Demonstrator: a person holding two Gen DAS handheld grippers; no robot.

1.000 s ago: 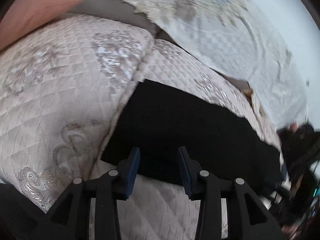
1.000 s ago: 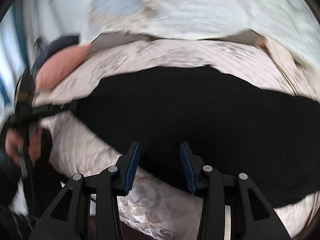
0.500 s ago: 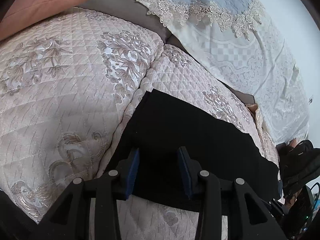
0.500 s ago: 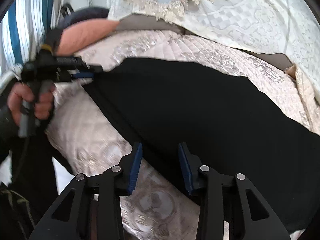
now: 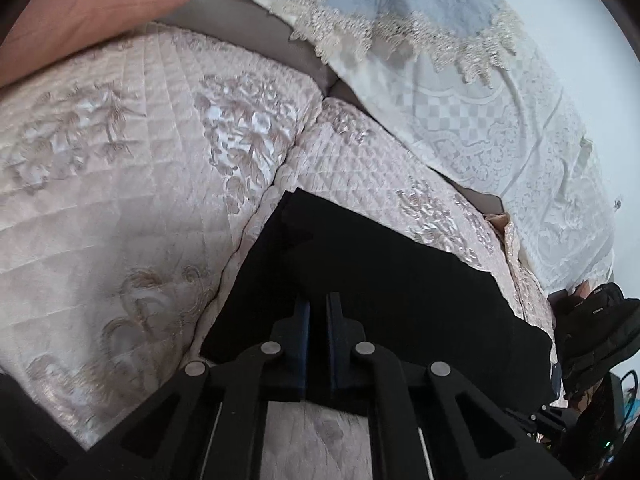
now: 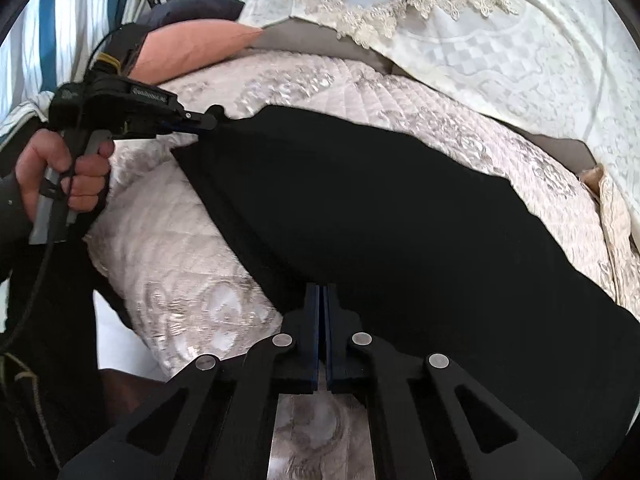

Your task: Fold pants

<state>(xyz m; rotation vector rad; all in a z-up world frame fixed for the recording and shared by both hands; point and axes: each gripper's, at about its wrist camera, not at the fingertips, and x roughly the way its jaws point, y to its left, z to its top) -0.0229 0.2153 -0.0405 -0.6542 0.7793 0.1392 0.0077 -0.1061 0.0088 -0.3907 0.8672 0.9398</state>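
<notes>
1. Presently the pants (image 6: 400,220) lie spread flat on a quilted sofa (image 5: 120,200), black cloth running across the seat cushions, its near edge along the front of the seat.
2. Left tongs (image 5: 317,308): the jaws have just been closing and now pinch the near edge of the pants at the left end; the right wrist view shows their tip (image 6: 208,122) on the cloth's corner.
3. Right tongs (image 6: 322,300): the jaws have likewise just closed, pads almost together, with the near edge of the pants between them further along.
4. Done, as judged: cloth laid out, both holds taken on the same long edge.
5. Left, as judged: no crosswise fold is visible yet; the held edge remains to be lifted and carried over, then any further fold and smoothing.
6. A pink cushion (image 5: 80,12) and a lace cover (image 5: 480,120) lie behind, apart from the pants.
</notes>
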